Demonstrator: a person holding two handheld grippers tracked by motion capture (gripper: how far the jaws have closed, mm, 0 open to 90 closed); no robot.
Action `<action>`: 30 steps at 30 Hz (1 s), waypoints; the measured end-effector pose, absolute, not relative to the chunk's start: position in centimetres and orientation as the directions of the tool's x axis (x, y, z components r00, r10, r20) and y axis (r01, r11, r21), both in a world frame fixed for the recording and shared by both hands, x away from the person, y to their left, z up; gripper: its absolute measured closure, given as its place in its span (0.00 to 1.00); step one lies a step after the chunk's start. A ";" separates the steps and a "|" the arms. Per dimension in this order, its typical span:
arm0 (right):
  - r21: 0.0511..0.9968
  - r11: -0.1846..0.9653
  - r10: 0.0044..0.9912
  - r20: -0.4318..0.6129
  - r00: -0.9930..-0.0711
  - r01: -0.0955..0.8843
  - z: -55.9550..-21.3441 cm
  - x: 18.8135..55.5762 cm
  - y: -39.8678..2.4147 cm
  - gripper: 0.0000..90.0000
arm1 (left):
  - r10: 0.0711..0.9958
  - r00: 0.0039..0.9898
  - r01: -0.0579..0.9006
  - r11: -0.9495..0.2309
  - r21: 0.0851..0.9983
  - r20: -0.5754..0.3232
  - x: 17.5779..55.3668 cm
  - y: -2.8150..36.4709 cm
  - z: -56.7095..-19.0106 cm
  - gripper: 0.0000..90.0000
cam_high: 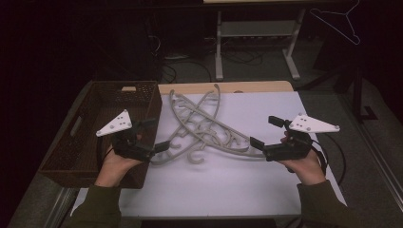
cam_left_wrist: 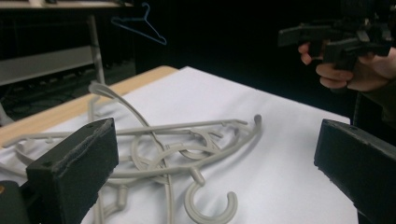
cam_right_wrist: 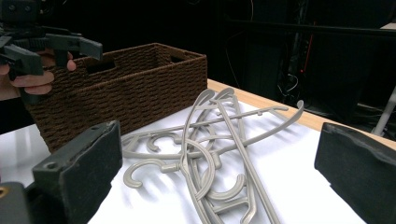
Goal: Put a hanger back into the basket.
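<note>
Several grey plastic hangers (cam_high: pixel 204 126) lie tangled in a pile on the white table top (cam_high: pixel 228 185). My left gripper (cam_high: pixel 156 134) hovers at the pile's left edge, in front of a brown woven basket (cam_high: pixel 119 84), jaws wide apart with nothing between them. My right gripper (cam_high: pixel 265 131) hovers at the pile's right edge, also open and empty. In the left gripper view the hangers (cam_left_wrist: pixel 177 149) lie beyond the open jaws, with the right gripper (cam_left_wrist: pixel 327 39) farther off. The right gripper view has the hangers (cam_right_wrist: pixel 219 135), the basket (cam_right_wrist: pixel 126 88) and the left gripper (cam_right_wrist: pixel 70 46).
The basket stands on the table's left side and looks empty. A wooden strip (cam_high: pixel 256 87) edges the far side of the table. Behind it stand a desk frame (cam_high: pixel 256 42) and cables on the floor. A thin wire hanger (cam_high: pixel 340 21) hangs at the far right.
</note>
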State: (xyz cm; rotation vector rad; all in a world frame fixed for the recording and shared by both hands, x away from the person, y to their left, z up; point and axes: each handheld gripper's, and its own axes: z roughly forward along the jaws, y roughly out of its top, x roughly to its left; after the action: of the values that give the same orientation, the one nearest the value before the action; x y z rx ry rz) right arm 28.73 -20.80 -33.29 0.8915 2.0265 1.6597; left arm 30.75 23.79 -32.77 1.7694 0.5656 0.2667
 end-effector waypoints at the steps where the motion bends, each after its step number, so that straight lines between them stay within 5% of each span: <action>1: 0.965 0.103 0.674 0.110 -0.730 0.240 -33.3 28.7 -20.8 0.00 | 0.501 0.859 0.235 -0.194 0.952 -0.110 30.7 23.5 -32.8 0.00; 10: 0.940 0.188 0.656 0.096 -0.749 0.285 -33.8 29.4 -20.4 0.02 | 0.462 0.881 0.253 -0.283 0.925 -0.100 30.7 21.0 -33.3 0.00; 30: 0.832 0.409 0.524 0.122 -0.843 0.375 -37.6 34.7 -15.1 0.36 | 0.420 0.897 0.291 -0.332 0.897 -0.136 30.5 18.9 -35.8 0.00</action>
State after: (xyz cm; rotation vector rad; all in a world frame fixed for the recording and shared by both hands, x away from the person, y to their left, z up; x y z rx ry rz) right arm 34.72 -15.06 -37.59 0.8049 2.5018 1.4134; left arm 30.48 18.94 -35.83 1.9383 0.5205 0.1440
